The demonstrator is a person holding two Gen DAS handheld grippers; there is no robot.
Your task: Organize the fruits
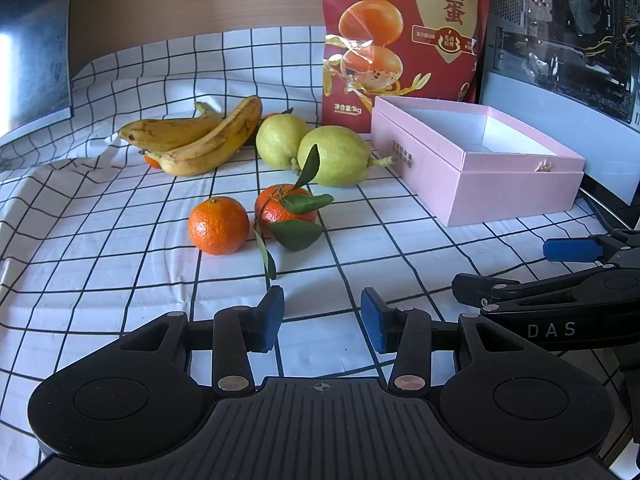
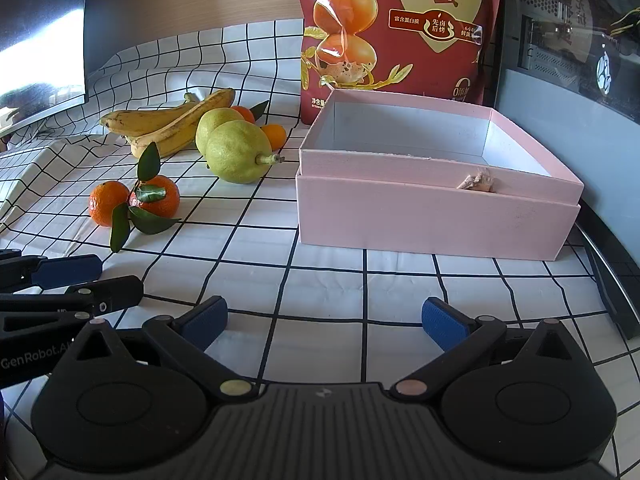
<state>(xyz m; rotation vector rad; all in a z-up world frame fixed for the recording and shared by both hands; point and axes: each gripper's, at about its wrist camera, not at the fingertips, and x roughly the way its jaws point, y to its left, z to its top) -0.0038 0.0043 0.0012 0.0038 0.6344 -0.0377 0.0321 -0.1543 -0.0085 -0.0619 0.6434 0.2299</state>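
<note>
Status: both tools are idle above the checked tablecloth. The left gripper has its jaws apart with nothing between the blue pads. The right gripper stands wider, also empty, aimed at the near wall of the pink box.

Location of task items: all fruit lies loose on the cloth, left of the box; none shows in the part of the box interior that is visible.
- 2 bananas, farthest back, overlapping each other
- 2 pears, touching, just beside the bananas
- 2 mandarins in front: a bare mandarin and a leafy mandarin, side by side
- at least 2 more small orange fruits, partly hidden behind the pears and bananas

A red snack bag stands upright directly behind the box.

Probable faults from this state:
1. Round fruit may roll when 1 pad contacts first; the left opening looks narrow for a pear.
2. Leaves and stem on the leafy mandarin may be pinched instead of the body, causing a drop.
3. Lifting a banana may disturb the fruit tucked against it.
4. The 2 grippers sit close; simultaneous reaches toward the mandarins risk collision.
5. A high carry over the box may knock the bag
</note>
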